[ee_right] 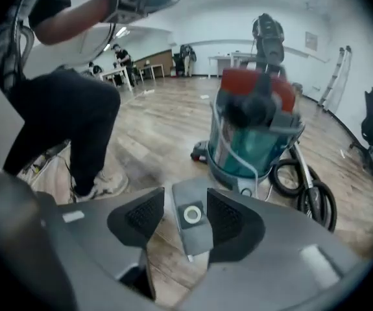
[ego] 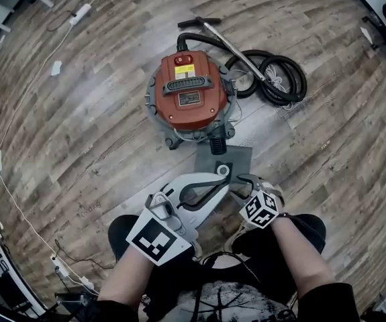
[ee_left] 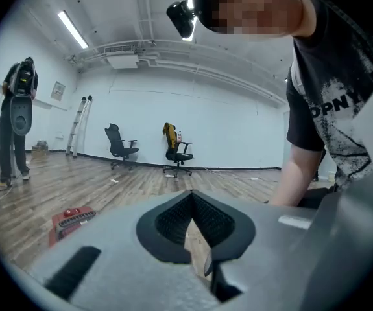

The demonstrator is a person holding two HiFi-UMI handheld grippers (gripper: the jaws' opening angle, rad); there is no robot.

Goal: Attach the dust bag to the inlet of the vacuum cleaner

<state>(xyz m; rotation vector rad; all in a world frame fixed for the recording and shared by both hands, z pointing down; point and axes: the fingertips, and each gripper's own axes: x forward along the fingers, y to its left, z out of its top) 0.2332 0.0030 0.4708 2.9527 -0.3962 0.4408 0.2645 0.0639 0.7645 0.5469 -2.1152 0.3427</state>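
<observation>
Right gripper (ee_right: 186, 207) is hanging w/ jaws wide apart, nothing pinched, aiming down at the dust bag (ee_right: 191, 232), which is lying flat on the floor just in front of the vacuum (ego: 189, 92). Left gripper (ee_left: 191, 206) is sitting closed, empty. So imo this is the pick-up step, bag isn't grabbed yet. Next move is calling for closing on the bag near its ring collar (ee_right: 192, 214), then lining that ring up w/ the black inlet (ego: 218, 143). Bag's looking flat, prob empty. Vacuum lid is on, so can't tell what's in the tank.
</observation>
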